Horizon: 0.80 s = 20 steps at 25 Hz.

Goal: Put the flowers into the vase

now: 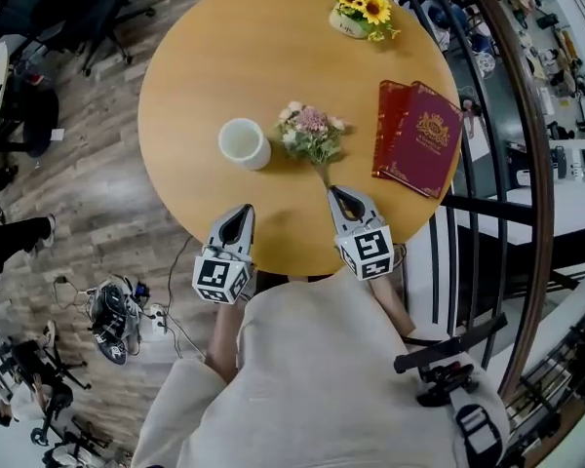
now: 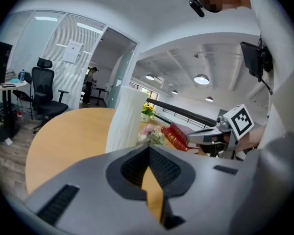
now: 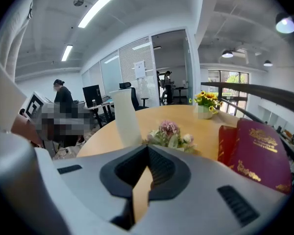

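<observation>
A person in a cream top (image 1: 312,378) stands at the near edge of a round wooden table (image 1: 195,57) and holds one set of tongs in each hand.

The left gripper (image 1: 240,211) hangs over the near rim of the table. Its two jaws are pressed together, with only a thin crack between them, and nothing is in them. It points at the white vase (image 1: 244,144).

The right gripper (image 1: 339,194) is over the near rim too, to the right of the other one. Its jaws are pressed together as well, and they hold nothing. It points at the flowers (image 1: 310,133).

The flowers are a small bunch, pink and white with green leaves. They lie flat on the table near its middle. The blooms point to the far side and the thin stem points back at the person. The end of the stem is just beside the tip of the right gripper, but I cannot tell if they touch.

The vase stands upright just left of the flowers. It is open at the top, and no flowers are in it.

Two red books (image 1: 419,139) with gold print lie to the right of the flowers, one partly on the other. A little pot of sunflowers (image 1: 361,10) stands at the far side of the table. A dark railing (image 1: 526,193) runs past on the right.
</observation>
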Each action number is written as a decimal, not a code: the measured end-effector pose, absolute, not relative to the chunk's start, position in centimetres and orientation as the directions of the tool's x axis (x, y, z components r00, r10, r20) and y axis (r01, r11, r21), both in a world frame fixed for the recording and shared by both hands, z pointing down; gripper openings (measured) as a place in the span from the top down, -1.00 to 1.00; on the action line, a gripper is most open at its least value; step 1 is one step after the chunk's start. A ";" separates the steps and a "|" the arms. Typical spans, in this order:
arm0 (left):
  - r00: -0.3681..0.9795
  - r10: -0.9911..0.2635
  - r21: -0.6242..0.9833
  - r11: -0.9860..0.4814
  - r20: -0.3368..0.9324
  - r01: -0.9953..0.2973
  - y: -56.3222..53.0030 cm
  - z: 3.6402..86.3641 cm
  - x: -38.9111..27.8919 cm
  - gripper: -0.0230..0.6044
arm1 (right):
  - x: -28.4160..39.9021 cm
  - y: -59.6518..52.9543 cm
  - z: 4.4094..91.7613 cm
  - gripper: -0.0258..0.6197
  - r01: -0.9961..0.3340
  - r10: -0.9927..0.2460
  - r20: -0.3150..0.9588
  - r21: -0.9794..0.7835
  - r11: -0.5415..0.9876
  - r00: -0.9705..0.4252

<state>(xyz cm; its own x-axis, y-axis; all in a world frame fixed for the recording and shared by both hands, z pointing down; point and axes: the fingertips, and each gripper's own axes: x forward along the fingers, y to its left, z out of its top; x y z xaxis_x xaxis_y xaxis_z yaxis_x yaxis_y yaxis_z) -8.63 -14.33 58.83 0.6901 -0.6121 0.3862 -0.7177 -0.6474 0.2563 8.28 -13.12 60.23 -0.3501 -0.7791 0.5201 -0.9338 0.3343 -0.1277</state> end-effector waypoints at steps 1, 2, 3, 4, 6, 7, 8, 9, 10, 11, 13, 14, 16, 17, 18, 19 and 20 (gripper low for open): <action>0.689 -0.608 0.261 -0.645 0.395 -0.718 -14.1 59.3 -8.6 0.90 | 8.3 -12.8 60.9 0.89 -0.933 -0.768 0.534 -0.133 0.336 -0.353; 0.687 -0.604 0.265 -0.642 0.404 -0.720 -13.9 59.7 -8.5 0.90 | 8.3 -12.6 61.5 0.89 -0.931 -0.756 0.549 -0.137 0.338 -0.355; 0.685 -0.601 0.269 -0.638 0.412 -0.721 -13.8 60.1 -8.6 0.90 | 8.3 -12.4 62.1 0.89 -0.929 -0.743 0.565 -0.142 0.341 -0.360; 0.683 -0.599 0.273 -0.634 0.418 -0.723 -13.6 60.3 -8.6 0.90 | 8.2 -12.2 62.6 0.89 -0.926 -0.728 0.580 -0.148 0.346 -0.365; 0.679 -0.599 0.277 -0.628 0.424 -0.727 -13.6 60.6 -8.7 0.90 | 8.1 -11.9 63.5 0.89 -0.919 -0.695 0.611 -0.163 0.360 -0.381; 0.678 -0.600 0.279 -0.626 0.425 -0.729 -13.6 60.7 -8.7 0.90 | 7.9 -11.9 64.0 0.89 -0.914 -0.676 0.625 -0.175 0.366 -0.391; 0.677 -0.602 0.280 -0.624 0.424 -0.730 -13.8 60.7 -8.7 0.90 | 7.8 -11.9 64.5 0.89 -0.909 -0.654 0.641 -0.192 0.370 -0.402; 0.676 -0.604 0.281 -0.621 0.422 -0.731 -13.9 60.7 -8.7 0.90 | 7.7 -11.9 65.1 0.89 -0.905 -0.630 0.659 -0.213 0.368 -0.411; 0.674 -0.606 0.282 -0.619 0.421 -0.733 -14.0 60.7 -8.8 0.90 | 7.6 -12.0 65.7 0.80 -0.905 -0.605 0.681 -0.230 0.359 -0.413; 0.673 -0.608 0.284 -0.617 0.421 -0.734 -14.0 60.6 -8.8 0.90 | 7.7 -12.0 66.5 0.54 -0.907 -0.580 0.705 -0.240 0.346 -0.408; 0.671 -0.610 0.286 -0.613 0.422 -0.737 -14.1 60.7 -8.8 0.90 | 8.0 -12.2 68.1 -0.12 -0.915 -0.527 0.758 -0.238 0.326 -0.384; 0.670 -0.610 0.286 -0.611 0.423 -0.738 -14.1 60.7 -8.9 0.91 | 8.3 -12.3 68.7 -0.19 -0.919 -0.506 0.778 -0.231 0.319 -0.371; 0.666 -0.612 0.287 -0.607 0.425 -0.741 -14.1 60.8 -8.9 0.90 | 8.7 -12.6 69.7 -0.20 -0.923 -0.474 0.803 -0.233 0.308 -0.361; 0.665 -0.614 0.289 -0.604 0.426 -0.743 -14.1 60.8 -9.0 0.90 | 8.9 -12.9 70.0 -0.20 -0.923 -0.463 0.809 -0.241 0.301 -0.362; 0.663 -0.615 0.290 -0.601 0.427 -0.745 -14.1 60.8 -9.1 0.90 | 9.0 -13.2 70.3 -0.20 -0.923 -0.455 0.813 -0.247 0.296 -0.364; 0.661 -0.616 0.291 -0.599 0.428 -0.746 -14.2 60.9 -9.1 0.91 | 9.1 -13.5 70.5 -0.20 -0.922 -0.446 0.818 -0.251 0.294 -0.364; 0.659 -0.618 0.291 -0.596 0.429 -0.748 -14.2 60.9 -9.2 0.90 | 9.1 -13.8 70.8 -0.20 -0.923 -0.435 0.824 -0.252 0.293 -0.363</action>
<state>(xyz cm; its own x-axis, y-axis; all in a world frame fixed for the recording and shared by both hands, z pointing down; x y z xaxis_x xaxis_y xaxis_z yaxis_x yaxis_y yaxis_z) -9.24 -14.20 60.90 0.6591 -0.6177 0.4290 -0.7482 -0.5962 0.2911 9.15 -13.76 70.82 -0.3628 -0.4353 0.8239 -0.9225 0.2927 -0.2516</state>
